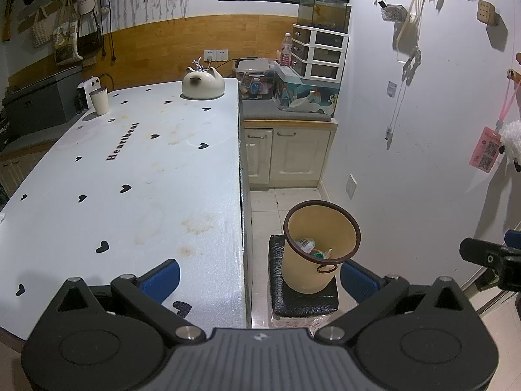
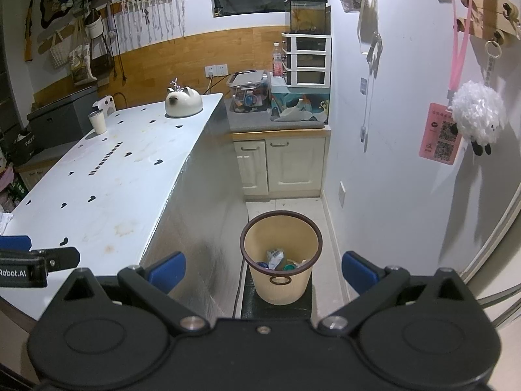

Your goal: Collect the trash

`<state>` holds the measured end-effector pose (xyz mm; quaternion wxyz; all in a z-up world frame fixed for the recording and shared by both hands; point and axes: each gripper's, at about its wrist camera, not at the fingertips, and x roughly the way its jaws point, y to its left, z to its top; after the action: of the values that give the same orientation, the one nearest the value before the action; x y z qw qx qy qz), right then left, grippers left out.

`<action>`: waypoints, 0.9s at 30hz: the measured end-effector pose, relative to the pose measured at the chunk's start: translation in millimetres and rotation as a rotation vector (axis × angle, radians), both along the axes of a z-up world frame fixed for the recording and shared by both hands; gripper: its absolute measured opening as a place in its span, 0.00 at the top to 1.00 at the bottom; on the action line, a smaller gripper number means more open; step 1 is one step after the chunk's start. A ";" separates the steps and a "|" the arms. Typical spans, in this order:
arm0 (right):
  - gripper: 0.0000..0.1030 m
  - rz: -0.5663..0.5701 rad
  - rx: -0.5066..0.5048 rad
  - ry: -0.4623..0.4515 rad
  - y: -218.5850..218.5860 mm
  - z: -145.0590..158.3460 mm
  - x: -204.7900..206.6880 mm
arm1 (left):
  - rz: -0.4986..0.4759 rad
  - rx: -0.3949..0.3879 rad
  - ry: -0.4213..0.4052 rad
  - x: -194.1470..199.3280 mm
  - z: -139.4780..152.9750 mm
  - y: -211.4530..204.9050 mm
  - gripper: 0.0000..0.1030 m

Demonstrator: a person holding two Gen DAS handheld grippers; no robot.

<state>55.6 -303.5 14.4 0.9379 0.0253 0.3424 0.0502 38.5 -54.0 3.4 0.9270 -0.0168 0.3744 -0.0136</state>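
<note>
Both tools hang idle here. The left gripper [image 1: 260,277] has its 2 blue-padded fingers spread wide with nothing between them, and the right gripper [image 2: 262,270] is the same, wide and bare. Down on the floor tiles, the round beige plastic waste bin with the dark brown rim [image 2: 281,257] stands upright on a black padded block [image 1: 302,299], just beside the end of the table. Inside it lies the collected trash [image 2: 276,259]: a crumpled wrapper and what look like small lids.

The long white table with the black heart print [image 1: 130,176] carries a tan paper cup [image 1: 99,100] at its far corner, near a white cat-shaped ceramic pot [image 1: 202,85].

My guess is the dropping step is done and a fresh piece must be found. The cup looks the likeliest candidate; reaching it calls for a long stretch across the table with 1 gripper held wide, then a gentle squeeze, since thin paper would crush.
</note>
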 end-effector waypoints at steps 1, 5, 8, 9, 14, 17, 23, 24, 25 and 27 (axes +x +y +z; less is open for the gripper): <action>0.00 0.001 0.000 0.000 0.2 -0.2 -0.1 | 0.000 0.000 0.000 -0.3 0.6 -0.5 0.00; 0.00 0.000 0.000 0.000 0.6 -0.2 -0.3 | 0.001 0.001 0.000 -0.4 0.6 -0.6 0.00; 0.00 0.000 0.000 0.000 0.8 -0.4 -0.5 | 0.001 0.001 0.000 -0.3 0.6 -0.5 0.00; 0.00 0.000 0.000 0.001 0.6 -0.3 -0.4 | 0.001 0.002 0.000 -0.3 0.5 -0.5 0.00; 0.00 0.006 -0.001 -0.001 0.0 1.4 1.9 | 0.002 0.002 -0.001 -1.3 1.6 -1.4 0.00; 0.00 0.008 -0.002 -0.002 -0.4 2.5 3.3 | 0.004 0.003 -0.002 -1.6 2.0 -1.0 0.00; 0.00 0.012 -0.005 -0.005 -0.2 2.5 3.8 | 0.004 0.004 -0.003 -1.6 2.1 -0.3 0.00; 0.00 0.011 -0.005 -0.005 -0.4 2.5 3.9 | 0.004 0.004 -0.003 -1.6 2.1 -0.3 0.00; 0.00 0.012 -0.005 -0.005 -0.5 2.4 3.8 | 0.004 0.004 -0.002 -1.6 2.1 -0.3 0.00; 0.00 0.012 -0.005 -0.005 -1.1 2.6 4.6 | 0.004 0.004 -0.002 -1.8 2.3 -0.4 0.00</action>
<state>60.2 -304.7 17.0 0.9384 0.0207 0.3404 0.0553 36.7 -54.3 5.8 0.9275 -0.0158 0.3733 -0.0112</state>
